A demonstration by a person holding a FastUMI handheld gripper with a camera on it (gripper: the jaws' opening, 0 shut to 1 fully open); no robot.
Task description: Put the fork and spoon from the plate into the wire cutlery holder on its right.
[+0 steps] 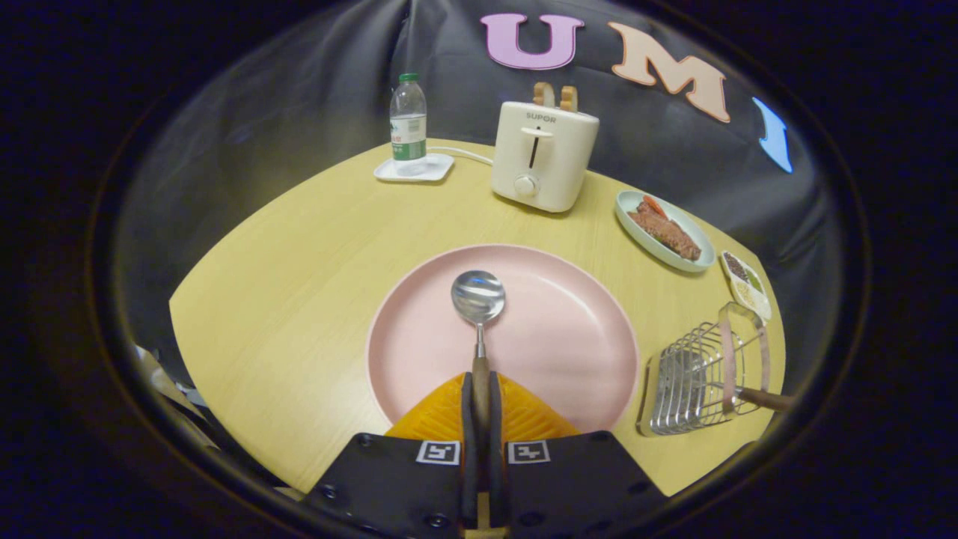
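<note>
Jaws clenched on spoon (479,314) handle; bowl over pink plate (569,337); wire cutlery holder (700,378) right.

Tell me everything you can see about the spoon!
The spoon looks like shiny metal with a round bowl, a thin neck and a brownish, wood-like handle. It points straight away from the gripper, whose two fingers are shut on the handle. The bowl sits over the middle of the pink plate, face up and empty. I cannot tell if the bowl touches the plate or hangs just above it.
</note>
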